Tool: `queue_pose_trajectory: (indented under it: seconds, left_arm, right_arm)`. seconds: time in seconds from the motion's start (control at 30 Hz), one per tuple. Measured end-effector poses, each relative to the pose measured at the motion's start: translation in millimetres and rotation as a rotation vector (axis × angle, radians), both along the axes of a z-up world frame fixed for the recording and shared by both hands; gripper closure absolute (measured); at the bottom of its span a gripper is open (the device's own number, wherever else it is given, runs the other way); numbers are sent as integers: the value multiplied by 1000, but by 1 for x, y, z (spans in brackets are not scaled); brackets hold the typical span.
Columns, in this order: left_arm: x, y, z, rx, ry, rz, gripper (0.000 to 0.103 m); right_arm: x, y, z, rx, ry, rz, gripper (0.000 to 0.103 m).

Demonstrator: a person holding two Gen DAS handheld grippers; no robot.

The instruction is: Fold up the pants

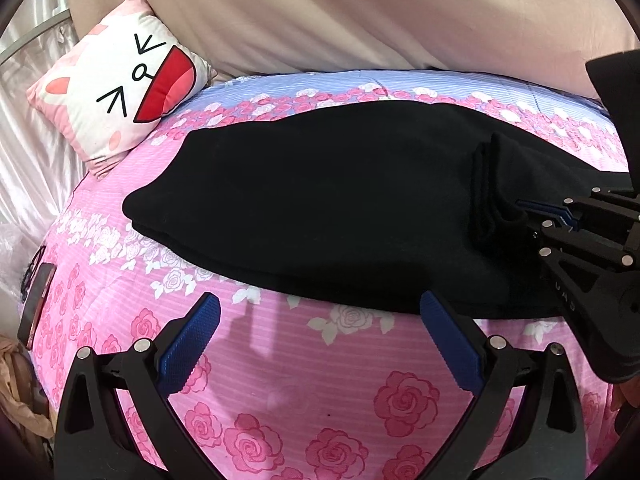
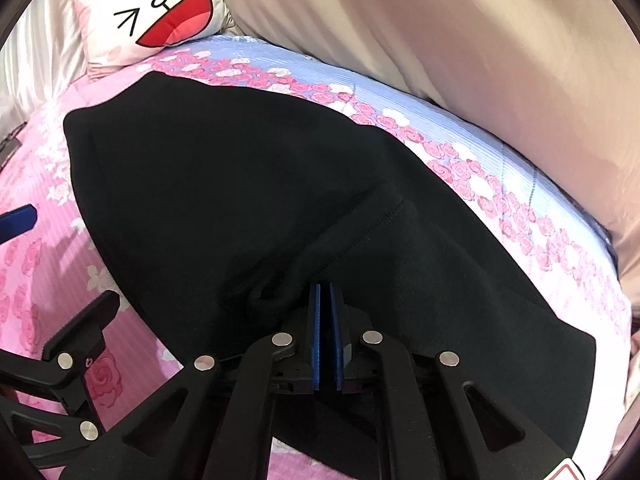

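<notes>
Rose-print bedspread (image 1: 280, 360) lies under my left gripper (image 1: 320, 340), jaws wide and empty. Beyond, my right gripper (image 2: 325, 312) pinches the black pants (image 1: 320, 200) spread across it; farther back, a cat-face pillow (image 1: 120, 88).

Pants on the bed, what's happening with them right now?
A person with handheld tongs in each hand is folding black pants on a pink floral bedspread. The right tongs are shut on a bunched bit of the pants' near edge. The left tongs are open over the bedspread just short of the pants, holding nothing. The pants already lie doubled over, layers showing at the left end. A cartoon-face pillow sits at the far left corner.
</notes>
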State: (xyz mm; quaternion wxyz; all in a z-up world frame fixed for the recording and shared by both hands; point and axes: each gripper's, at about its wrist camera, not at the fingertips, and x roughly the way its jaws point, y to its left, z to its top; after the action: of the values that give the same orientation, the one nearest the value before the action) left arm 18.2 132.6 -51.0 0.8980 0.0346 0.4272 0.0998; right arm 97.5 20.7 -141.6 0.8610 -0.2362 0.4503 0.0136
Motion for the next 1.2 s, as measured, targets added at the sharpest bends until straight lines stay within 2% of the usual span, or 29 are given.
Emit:
queue_pose_trajectory:
  seconds: [0.33,0.4,0.43,0.47,0.5,0.53,0.57,0.6,0.63,0.7,0.77,0.83,0.9,0.93,1.0,1.03,1.1,1.13,1.2]
  left_arm:
    - [2,6,-4,-11,5,14,5]
    - [1,15,-1,-42,-10,38,5]
    - [0,22,2,-75,-23,52,5]
    - [-2,38,7,-148,-44,86,5]
    - [-3,56,11,-214,-60,121,5]
    - [-5,79,15,-277,-75,168,5]
    - [-6,95,17,-310,-80,203,5]
    - [-6,118,18,-343,-81,258,5]
    - [-6,140,18,-358,-86,311,5]
    - [-5,168,18,-349,-94,389,5]
    - [0,184,18,-323,-105,423,5]
    - [16,193,14,-311,-97,419,5]
    - [36,201,2,-334,-52,424,5]
    - [41,204,-3,-353,-41,425,5]
    - [55,211,-18,-390,-2,458,5]
    - [59,207,-16,-357,-31,454,5]
    - [64,200,-19,-353,-18,441,5]
    - [67,195,-19,-347,-29,434,5]
    - [71,189,-20,-336,-43,432,5]
  right_arm:
    - [0,12,-5,-61,-15,1,94]
    - [0,12,-5,-53,-22,4,95]
    - [-1,7,1,-1,-29,8,95]
    - [-4,0,7,65,-33,12,95]
    - [-9,-17,20,206,-31,13,94]
    - [-13,-31,28,295,-30,4,79]
    - [-20,-52,38,392,-42,-26,48]
    - [-28,-73,47,447,-70,-69,39]
    - [-42,-101,60,478,-128,-138,37]
    - [-68,-143,78,479,-214,-231,37]
    - [-95,-183,91,453,-274,-347,34]
    - [-120,-224,94,457,-289,-469,32]
    - [-135,-250,87,511,-274,-541,32]
    - [-142,-266,78,570,-249,-586,32]
    - [-145,-280,63,659,-204,-603,32]
    - [-145,-282,57,686,-189,-602,32]
    - [-144,-281,45,764,-169,-573,29]
    - [-143,-278,42,783,-178,-560,22]
    - [-136,-273,40,794,-192,-515,21]
